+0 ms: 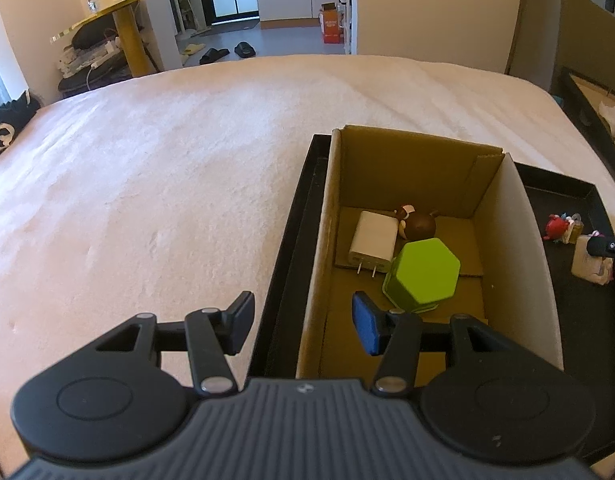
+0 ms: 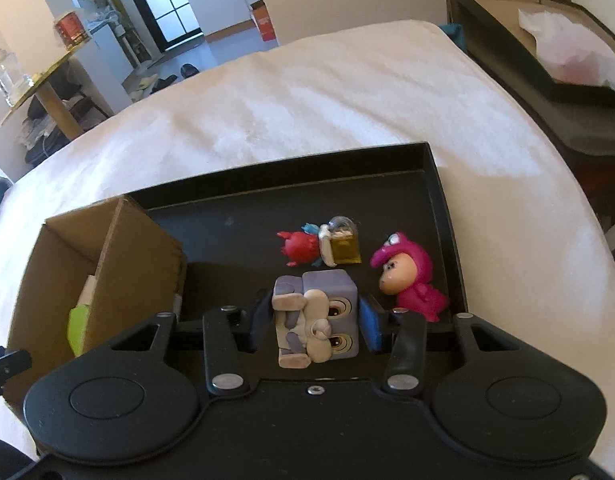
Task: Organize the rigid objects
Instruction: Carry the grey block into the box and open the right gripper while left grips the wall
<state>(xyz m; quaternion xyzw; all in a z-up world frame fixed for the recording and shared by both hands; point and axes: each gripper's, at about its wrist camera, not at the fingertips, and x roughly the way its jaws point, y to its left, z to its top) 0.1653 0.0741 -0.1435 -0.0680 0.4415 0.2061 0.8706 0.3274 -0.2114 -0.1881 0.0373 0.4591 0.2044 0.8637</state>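
No text, label, brand, number or sign is legible in either view. Printing on the orange carton (image 1: 330, 24) and the red tin (image 2: 69, 28), both far ahead of the grippers, is too blurred to read.

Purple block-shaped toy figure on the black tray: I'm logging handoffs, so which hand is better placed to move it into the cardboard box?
Right. The right gripper already brackets the purple block-shaped toy figure; the left gripper hangs open, empty, over the cardboard box.

Left gripper (image 1: 303, 326) agape; right gripper (image 2: 313, 326) seemingly clamped.
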